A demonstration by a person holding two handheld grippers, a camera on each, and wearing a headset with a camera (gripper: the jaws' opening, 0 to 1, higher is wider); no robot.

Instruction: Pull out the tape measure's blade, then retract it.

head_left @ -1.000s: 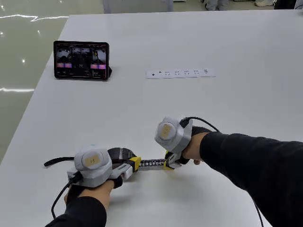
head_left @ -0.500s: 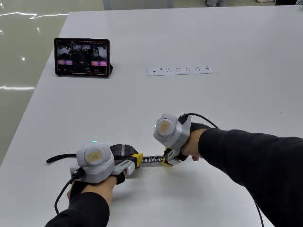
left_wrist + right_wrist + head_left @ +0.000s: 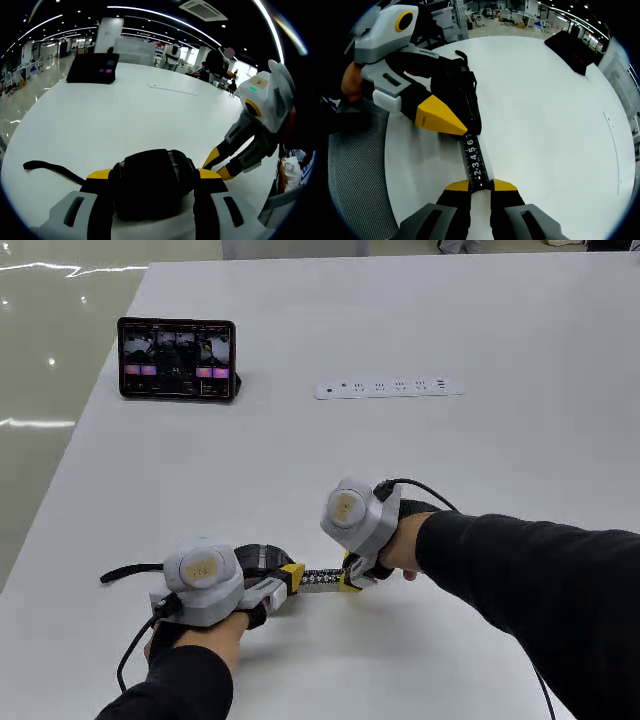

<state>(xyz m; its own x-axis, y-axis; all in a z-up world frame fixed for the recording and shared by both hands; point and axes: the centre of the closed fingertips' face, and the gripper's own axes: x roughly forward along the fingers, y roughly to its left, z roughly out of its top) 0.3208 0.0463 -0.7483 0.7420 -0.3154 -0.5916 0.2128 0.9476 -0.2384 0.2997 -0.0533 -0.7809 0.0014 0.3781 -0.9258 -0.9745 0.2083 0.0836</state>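
On the table [image 3: 450, 330], left gripper [image 3: 155, 175] clamps case [image 3: 256, 560], right gripper [image 3: 480, 187] pinches blade [image 3: 472, 159] (lying left-right).

White table [image 3: 500, 460] bears tablet [image 3: 178, 359], power strip [image 3: 390, 388], tape measure [image 3: 262, 560].

The grey plastic left gripper [image 3: 283, 585] and right gripper [image 3: 352, 578] each have a rounded housing with a tan disc on top, dark jaws tipped yellow, and a thin black cable [image 3: 131, 649] trailing behind. Both arms wear long black sleeves [image 3: 530, 580].
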